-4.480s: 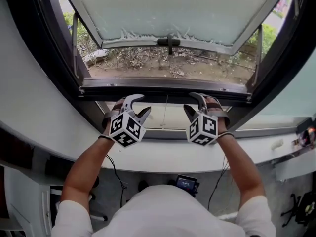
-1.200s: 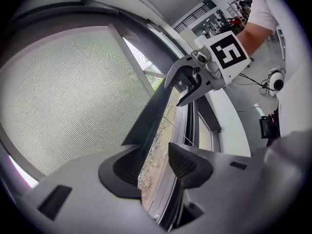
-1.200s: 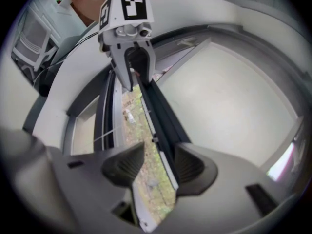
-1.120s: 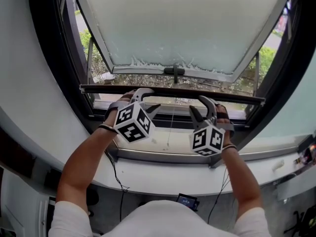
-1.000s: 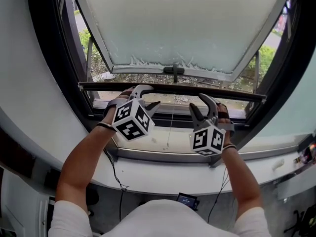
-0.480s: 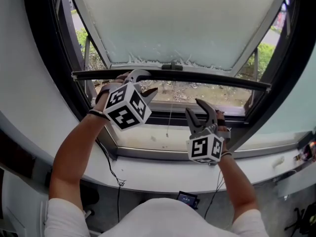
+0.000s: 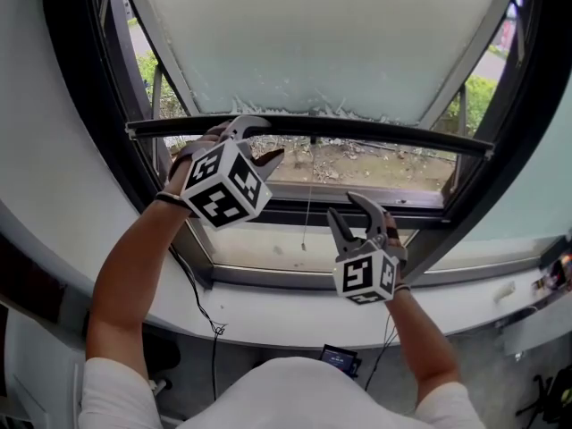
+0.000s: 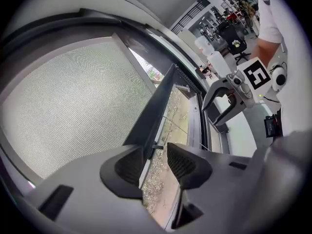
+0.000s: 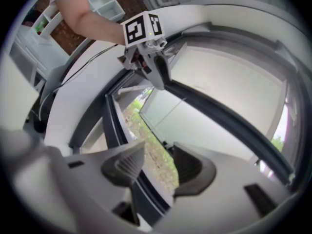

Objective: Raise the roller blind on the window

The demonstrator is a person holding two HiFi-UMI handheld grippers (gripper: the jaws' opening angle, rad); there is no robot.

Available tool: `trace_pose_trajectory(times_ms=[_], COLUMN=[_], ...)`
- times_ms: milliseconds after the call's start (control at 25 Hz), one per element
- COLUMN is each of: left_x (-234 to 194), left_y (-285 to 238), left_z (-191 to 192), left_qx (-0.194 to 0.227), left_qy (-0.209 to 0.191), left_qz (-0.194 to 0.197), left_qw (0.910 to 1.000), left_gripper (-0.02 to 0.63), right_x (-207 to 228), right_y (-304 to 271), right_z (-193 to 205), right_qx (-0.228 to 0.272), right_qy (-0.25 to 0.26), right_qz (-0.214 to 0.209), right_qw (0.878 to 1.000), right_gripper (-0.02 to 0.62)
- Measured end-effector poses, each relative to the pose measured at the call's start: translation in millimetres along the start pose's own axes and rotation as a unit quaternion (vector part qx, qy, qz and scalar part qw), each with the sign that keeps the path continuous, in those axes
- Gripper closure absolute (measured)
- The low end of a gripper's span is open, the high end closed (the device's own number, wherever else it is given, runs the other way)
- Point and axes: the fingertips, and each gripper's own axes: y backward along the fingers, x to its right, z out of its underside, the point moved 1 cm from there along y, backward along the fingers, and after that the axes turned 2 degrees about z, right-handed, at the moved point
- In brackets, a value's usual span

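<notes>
Head view: I am raising the blind (image 7: 313, 34); its bar (image 7: 384, 132) sits between left gripper (image 7: 273, 141) jaws, just closing, not clamped. Right gripper (image 7: 341, 206) jaws apart, empty. Next: push bar higher.

bottom bar (image 7: 402, 136) above window sill (image 7: 268, 300)

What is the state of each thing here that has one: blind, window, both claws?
Roller blind: partly raised.
Window sash: swung open outward.
Left claw: open, jaws have just been closing, bottom bar between them.
Right claw: open, empty, below the bar.
</notes>
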Motion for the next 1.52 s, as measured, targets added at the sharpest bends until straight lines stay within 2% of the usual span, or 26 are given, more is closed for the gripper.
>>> trace_pose_trajectory(times_ms=[200, 720, 1120, 1360, 1520], left_x=[-15.5, -44.1, -73.3, -90.5, -97.2], left_y=[7.7, 23.7, 40.4, 47.8, 49.8], left_z=[-11.5, -31.3, -56.4, -68.2, -72.2], left_qx=[0.011, 0.012, 0.034, 0.029, 0.034], left_qy=[0.002, -0.018, -0.025, -0.043, -0.037], left_qz=[-0.014, -0.034, -0.063, -0.073, -0.075], left_qw=[0.9998, 0.9992, 0.9971, 0.9959, 0.9959], left_gripper=[0.44, 0.44, 0.44, 0.44, 0.44], right_x=[-15.2, -35.7, -38.0, -41.0, -43.1], right_y=[3.0, 7.5, 8.0, 7.0, 6.1], right_z=[8.9, 16.3, 18.7, 18.8, 20.7], right_qx=[-0.009, -0.016, -0.019, -0.019, -0.02], right_qy=[-0.024, -0.041, -0.043, -0.045, -0.045], right_qz=[-0.018, -0.045, -0.048, -0.05, -0.053], right_qw=[1.0, 0.998, 0.998, 0.998, 0.997], right_gripper=[0.408, 0.408, 0.408, 0.408, 0.408])
